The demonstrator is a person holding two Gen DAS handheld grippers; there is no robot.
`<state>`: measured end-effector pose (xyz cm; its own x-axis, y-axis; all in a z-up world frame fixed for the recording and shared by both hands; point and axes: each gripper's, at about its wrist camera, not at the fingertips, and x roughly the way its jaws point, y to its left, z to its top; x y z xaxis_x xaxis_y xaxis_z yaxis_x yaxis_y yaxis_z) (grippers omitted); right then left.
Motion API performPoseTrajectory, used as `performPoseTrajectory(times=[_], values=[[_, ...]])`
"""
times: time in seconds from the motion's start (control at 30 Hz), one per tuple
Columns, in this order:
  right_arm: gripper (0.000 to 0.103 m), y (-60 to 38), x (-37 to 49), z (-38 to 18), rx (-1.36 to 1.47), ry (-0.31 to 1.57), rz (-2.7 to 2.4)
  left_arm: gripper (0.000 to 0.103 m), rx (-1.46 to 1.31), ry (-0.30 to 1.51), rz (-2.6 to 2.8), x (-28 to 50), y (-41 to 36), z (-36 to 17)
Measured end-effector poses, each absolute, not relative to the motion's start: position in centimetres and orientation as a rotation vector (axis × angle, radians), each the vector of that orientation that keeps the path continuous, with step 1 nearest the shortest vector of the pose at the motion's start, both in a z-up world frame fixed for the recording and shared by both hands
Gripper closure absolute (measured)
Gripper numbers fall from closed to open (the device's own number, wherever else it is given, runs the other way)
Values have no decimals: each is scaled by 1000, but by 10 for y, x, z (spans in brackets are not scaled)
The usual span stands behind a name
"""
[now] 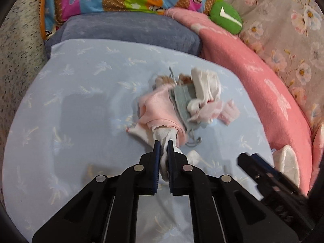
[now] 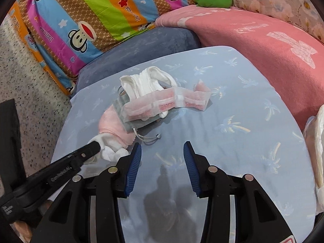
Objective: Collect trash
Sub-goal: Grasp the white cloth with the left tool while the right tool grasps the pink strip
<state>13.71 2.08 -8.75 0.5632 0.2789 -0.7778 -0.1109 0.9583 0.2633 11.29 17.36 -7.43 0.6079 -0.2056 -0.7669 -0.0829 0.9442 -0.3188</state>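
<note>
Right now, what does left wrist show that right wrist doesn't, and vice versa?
Left wrist only: the left gripper from behind, shut on a white tissue at the near end of the trash pile, and a white pad by the pink blanket.

Right wrist only: the right gripper open over bare blue sheet, nothing between its pads, and a black object at the left edge.

Both: the pile with grey mask, the green plush, the cartoon pillow.
</note>
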Motion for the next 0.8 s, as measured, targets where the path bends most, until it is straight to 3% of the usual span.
performPoseTrajectory(times=[0.27, 0.67, 0.8], values=[[61, 31, 143, -90, 233, 951, 240, 96, -300, 824, -33, 134, 167, -41], [61, 46, 200, -100, 305, 942, 224, 96, -246, 843, -3, 172, 164, -59], [73, 54, 214, -115, 309, 975, 224, 96, -241, 863, -2, 179, 164, -67]])
